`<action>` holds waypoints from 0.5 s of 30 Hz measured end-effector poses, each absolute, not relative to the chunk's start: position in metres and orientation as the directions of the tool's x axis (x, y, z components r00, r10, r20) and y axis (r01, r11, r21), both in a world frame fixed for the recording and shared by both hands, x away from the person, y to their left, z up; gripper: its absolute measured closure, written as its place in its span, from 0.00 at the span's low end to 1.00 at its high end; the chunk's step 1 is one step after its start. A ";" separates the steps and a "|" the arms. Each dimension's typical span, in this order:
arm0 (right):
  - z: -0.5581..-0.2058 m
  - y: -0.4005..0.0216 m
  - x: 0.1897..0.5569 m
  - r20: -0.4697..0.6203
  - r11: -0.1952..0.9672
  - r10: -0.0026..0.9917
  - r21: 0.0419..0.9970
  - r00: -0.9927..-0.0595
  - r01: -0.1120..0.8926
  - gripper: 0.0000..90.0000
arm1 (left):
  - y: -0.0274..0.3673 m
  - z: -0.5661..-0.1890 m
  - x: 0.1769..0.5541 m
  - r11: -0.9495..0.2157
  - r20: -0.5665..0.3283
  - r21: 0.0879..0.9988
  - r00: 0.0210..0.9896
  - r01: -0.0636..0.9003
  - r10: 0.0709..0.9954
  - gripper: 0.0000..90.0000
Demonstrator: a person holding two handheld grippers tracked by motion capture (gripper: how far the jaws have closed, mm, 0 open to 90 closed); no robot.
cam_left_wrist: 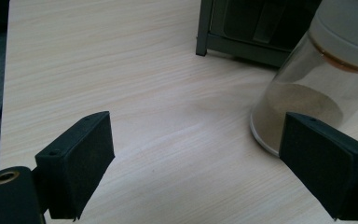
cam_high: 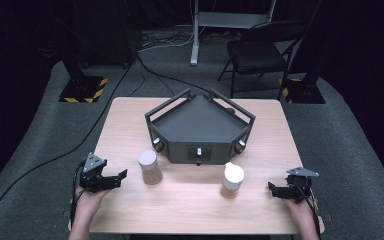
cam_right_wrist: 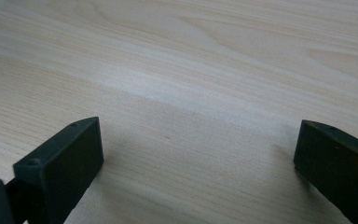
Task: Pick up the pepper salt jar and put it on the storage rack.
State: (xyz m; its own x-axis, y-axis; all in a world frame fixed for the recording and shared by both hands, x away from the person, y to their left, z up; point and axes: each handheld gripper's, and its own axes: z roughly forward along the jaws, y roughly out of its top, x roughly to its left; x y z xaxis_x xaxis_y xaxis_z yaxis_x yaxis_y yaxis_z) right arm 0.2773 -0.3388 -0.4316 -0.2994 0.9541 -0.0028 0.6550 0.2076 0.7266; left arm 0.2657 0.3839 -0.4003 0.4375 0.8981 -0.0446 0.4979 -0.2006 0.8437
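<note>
Left gripper [cam_high: 122,176], held low over the near-left part of the table, jaws spread wide with bare wood between them; pads clear of everything, nothing gripped. Pointed toward the left jar [cam_high: 149,167], which stood just beside it, apart from the jaws. From the left gripper view, same jar [cam_left_wrist: 307,93] close past one jaw: clear glass, pale lid, a layer of tan powder at the bottom, upright on the table.

Right gripper [cam_high: 271,188], held at the near-right edge, jaws likewise spread with only wood grain between them; nothing pinched. Faced toward the right jar [cam_high: 232,180], near it but well short of touching. That jar also upright, white-capped, holding a brownish fill; cap possibly a spouted or flip kind, too small to tell.

Table [cam_high: 190,210]: light wood-grain top, rectangular, matte. At its middle and far side, a dark grey angular tray [cam_high: 200,125] with a raised rail around it and small knobs on the front faces; one corner foot seen near the left jar in the left gripper view.

Beyond the table: grey carpet, black drapes all round, a black folding chair [cam_high: 257,52], a grey stand leg [cam_high: 195,35], cables across the floor, hazard-striped base plates [cam_high: 84,90] at left and right.

Counted: two grippers, two jars, one tray, one table, one chair.
</note>
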 end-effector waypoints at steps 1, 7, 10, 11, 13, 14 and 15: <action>-0.432 -0.339 0.277 -0.003 0.208 0.954 0.727 -0.300 0.655 0.00 | 0.384 -0.400 0.266 -0.199 -0.048 0.844 0.440 0.498 0.897 0.11; -0.432 -0.339 0.277 -0.003 0.208 0.954 0.727 -0.299 0.655 0.00 | 0.385 -0.398 0.265 -0.192 -0.061 0.850 0.452 0.491 0.890 0.11; -0.432 -0.339 0.277 -0.003 0.208 0.954 0.727 -0.299 0.655 0.00 | 0.384 -0.396 0.264 -0.196 -0.060 0.854 0.465 0.483 0.883 0.11; -0.432 -0.339 0.277 -0.003 0.208 0.954 0.727 -0.299 0.655 0.00 | 0.384 -0.395 0.264 -0.196 -0.063 0.855 0.472 0.480 0.879 0.11; -0.432 -0.339 0.277 -0.003 0.208 0.954 0.727 -0.299 0.655 0.00 | 0.383 -0.394 0.263 -0.196 -0.063 0.858 0.476 0.475 0.877 0.11; -0.432 -0.339 0.277 -0.003 0.208 0.954 0.727 -0.299 0.655 0.00 | 0.382 -0.392 0.262 -0.202 -0.057 0.861 0.484 0.466 0.873 0.11; -0.432 -0.339 0.277 -0.003 0.207 0.954 0.726 -0.299 0.655 0.00 | 0.381 -0.391 0.261 -0.203 -0.058 0.862 0.488 0.464 0.871 0.11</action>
